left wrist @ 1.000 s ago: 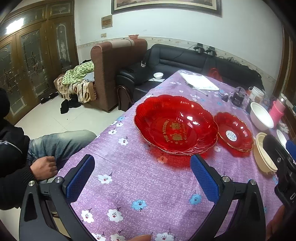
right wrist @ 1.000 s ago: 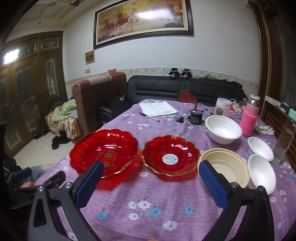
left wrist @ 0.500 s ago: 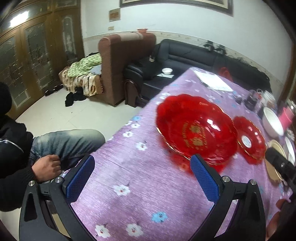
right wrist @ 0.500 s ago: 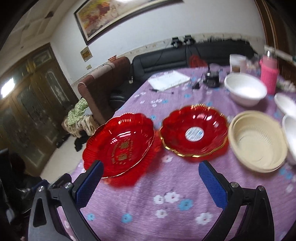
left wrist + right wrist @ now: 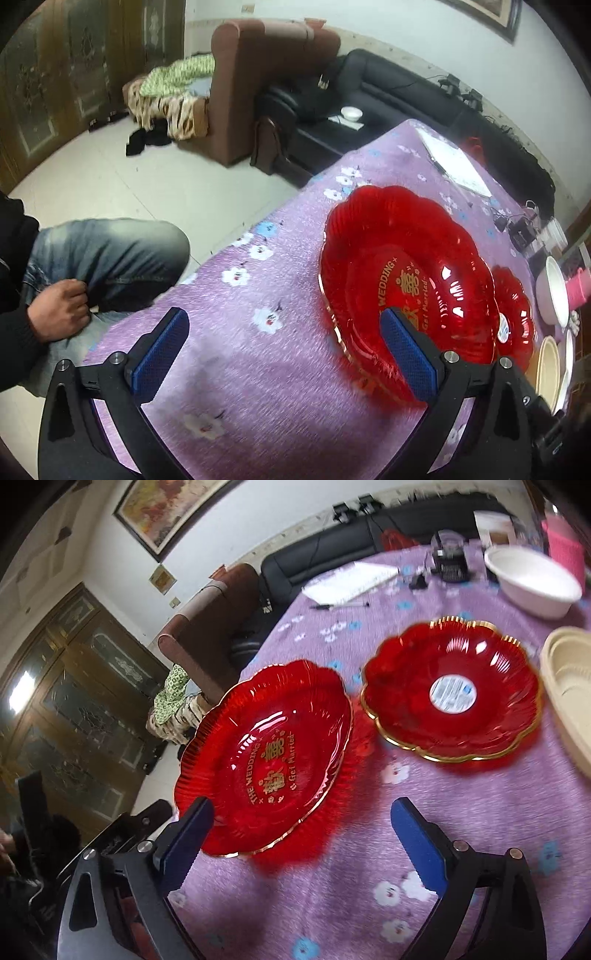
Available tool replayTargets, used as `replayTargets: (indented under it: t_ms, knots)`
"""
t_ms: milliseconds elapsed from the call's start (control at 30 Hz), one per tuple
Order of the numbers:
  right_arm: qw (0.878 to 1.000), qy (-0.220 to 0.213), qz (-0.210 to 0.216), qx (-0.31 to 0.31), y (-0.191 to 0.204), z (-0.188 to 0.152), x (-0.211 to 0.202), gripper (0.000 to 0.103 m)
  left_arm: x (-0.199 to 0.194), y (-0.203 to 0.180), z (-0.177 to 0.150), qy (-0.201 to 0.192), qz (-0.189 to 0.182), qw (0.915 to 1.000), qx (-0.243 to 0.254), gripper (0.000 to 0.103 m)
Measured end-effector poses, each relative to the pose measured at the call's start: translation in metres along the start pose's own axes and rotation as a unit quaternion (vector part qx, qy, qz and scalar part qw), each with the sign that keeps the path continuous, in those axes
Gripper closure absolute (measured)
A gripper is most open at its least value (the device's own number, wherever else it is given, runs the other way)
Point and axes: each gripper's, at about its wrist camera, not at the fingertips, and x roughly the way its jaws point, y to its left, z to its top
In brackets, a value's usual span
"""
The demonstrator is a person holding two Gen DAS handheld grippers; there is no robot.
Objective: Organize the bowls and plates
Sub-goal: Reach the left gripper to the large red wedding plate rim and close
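A large red plate (image 5: 406, 273) with gold "The Wedding" lettering lies on the purple flowered tablecloth (image 5: 258, 369); it also shows in the right wrist view (image 5: 269, 753). A smaller red plate (image 5: 454, 690) with a white sticker lies to its right, also seen in the left wrist view (image 5: 513, 317). My left gripper (image 5: 284, 354) is open, its right finger over the large plate's near rim. My right gripper (image 5: 303, 838) is open around the large plate's near right rim. Both are empty.
A beige bowl (image 5: 569, 694) and a white bowl (image 5: 532, 579) stand right of the plates. A notepad (image 5: 351, 579), a pen, a pink cup (image 5: 561, 535) and small items lie at the far end. A seated person's knee (image 5: 110, 251) is at the table's left edge.
Both grippers have moved closer to the large red plate and tilted; the left swung left toward the table edge. Both stay open, and the plates have not moved.
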Motion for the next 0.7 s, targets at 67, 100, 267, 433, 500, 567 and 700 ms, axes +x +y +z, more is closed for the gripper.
replayTargets:
  t_ms: [67, 100, 267, 433, 500, 567, 700]
  knots:
    - [1.0, 0.009, 0.005, 0.017, -0.004, 0.002, 0.006, 0.009, 0.005, -0.001, 0.003, 0.008, -0.001, 1.0, -0.006, 0.0]
    - [0.999, 0.013, 0.006, 0.029, -0.006, 0.004, 0.01, 0.01, 0.008, -0.002, 0.004, 0.013, 0.0, 0.9999, -0.008, 0.0]
    - [0.997, 0.027, 0.014, 0.067, -0.016, 0.005, 0.024, 0.014, 0.021, -0.003, 0.009, 0.029, 0.006, 0.9993, -0.024, 0.0]
    - [0.995, 0.035, 0.025, 0.089, -0.021, 0.005, 0.036, 0.02, 0.034, 0.003, 0.015, 0.055, -0.014, 0.997, -0.053, 0.0]
    - [0.995, 0.035, 0.029, 0.094, -0.023, 0.006, 0.037, 0.021, 0.035, 0.002, 0.016, 0.06, -0.019, 0.9965, -0.056, 0.005]
    - [0.994, 0.032, 0.03, 0.096, -0.024, 0.008, 0.038, 0.024, 0.035, -0.001, 0.016, 0.063, -0.022, 0.9963, -0.055, 0.017]
    - [0.992, 0.026, 0.042, 0.115, -0.03, 0.008, 0.037, 0.03, 0.035, -0.011, 0.015, 0.059, -0.015, 0.9976, -0.033, 0.044]
